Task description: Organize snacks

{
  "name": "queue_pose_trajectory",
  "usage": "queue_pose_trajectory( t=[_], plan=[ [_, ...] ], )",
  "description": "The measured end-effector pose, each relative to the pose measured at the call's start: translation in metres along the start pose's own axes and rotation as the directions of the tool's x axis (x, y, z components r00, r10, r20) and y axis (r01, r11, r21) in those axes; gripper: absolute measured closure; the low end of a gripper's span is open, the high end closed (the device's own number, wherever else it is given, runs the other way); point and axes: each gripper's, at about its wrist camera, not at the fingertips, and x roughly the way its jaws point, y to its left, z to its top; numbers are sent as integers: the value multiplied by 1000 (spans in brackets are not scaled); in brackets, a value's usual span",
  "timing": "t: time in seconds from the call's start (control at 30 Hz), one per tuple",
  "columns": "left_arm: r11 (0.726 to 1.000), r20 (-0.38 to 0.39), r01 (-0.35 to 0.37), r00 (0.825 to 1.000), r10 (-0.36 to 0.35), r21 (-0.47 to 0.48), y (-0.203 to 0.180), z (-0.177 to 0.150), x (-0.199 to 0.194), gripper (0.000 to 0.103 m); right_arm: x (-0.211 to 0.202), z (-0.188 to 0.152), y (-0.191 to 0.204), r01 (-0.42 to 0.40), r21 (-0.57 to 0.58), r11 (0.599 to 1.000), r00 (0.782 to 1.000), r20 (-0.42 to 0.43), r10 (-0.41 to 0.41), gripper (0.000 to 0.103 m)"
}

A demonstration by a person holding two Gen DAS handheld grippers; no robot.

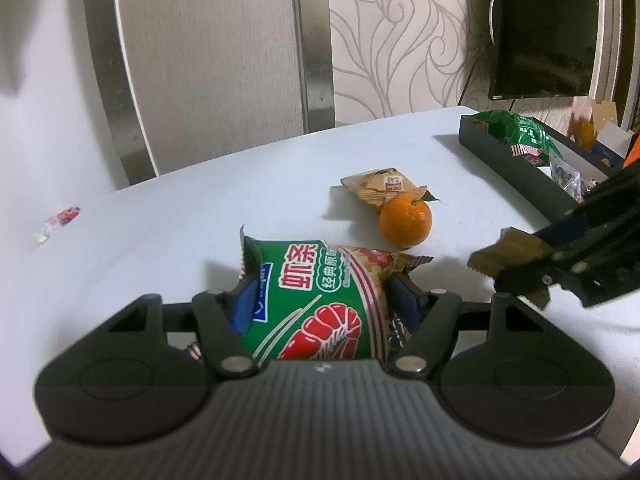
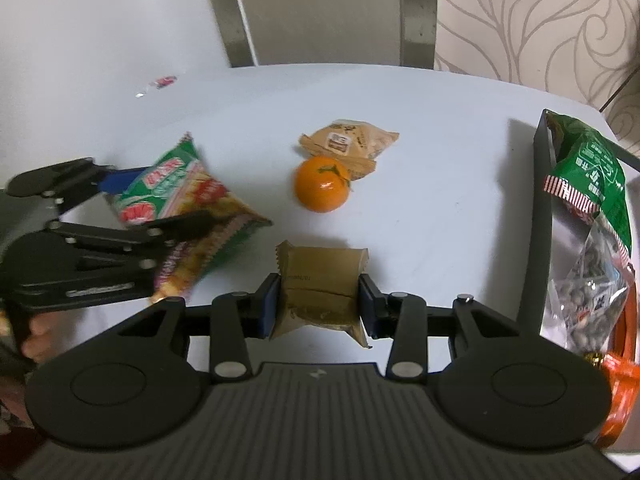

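- white table (image 2: 440, 160) carries all the loose snacks; a patterned wall and a dark screen (image 1: 544, 28) stand behind it.
- dark rectangular tray (image 1: 516, 168) sits at the table's right edge. inside it: a green snack bag (image 2: 592, 168) with a red-and-white striped end at the far part, and a clear packet of dark seeds (image 2: 596, 292) nearer; orange packaging (image 2: 620, 380) shows at the tray's near end, contents not readable.
- left hand-held gripper (image 1: 320, 300) is clamped on a green shrimp-cracker bag (image 1: 320, 304); blue pads press both sides of the bag. in the right wrist view the bag is off the table, tilted, its shadow below it. a bit of the person's hand (image 2: 36, 336) shows behind this gripper.
- right hand-held gripper (image 2: 318, 306) is closed on a small olive-brown wrapped snack (image 2: 320, 280), pads touching both sides; it is held clear of the table, between the shrimp-cracker bag and the tray.
- orange tangerine (image 2: 320, 184) with stem and leaf rests mid-table, touching a tan pastry packet (image 2: 348, 140) just behind it. both are well apart from the tray.
- small red-and-white wrapped candy (image 1: 60, 220) lies alone near the table's far left edge.
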Motion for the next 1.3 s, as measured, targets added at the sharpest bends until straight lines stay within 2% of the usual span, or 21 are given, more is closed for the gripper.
queue_pose_trajectory(
  t=[0.23,0.77,1.3],
  plan=[
    [1000,7,-21,1000,21,18,-11,7,1,33,-27,-12,5,-48,18,999,999,21,47,57],
    [999,62,-15,998,13,32,-37,33,-5,33,-72,-32,1,-139,91,986,989,63,134,57],
    [998,85,8,996,-13,64,-70,50,-3,33,-97,-40,-23,-140,147,979,986,111,124,57]
  ],
)
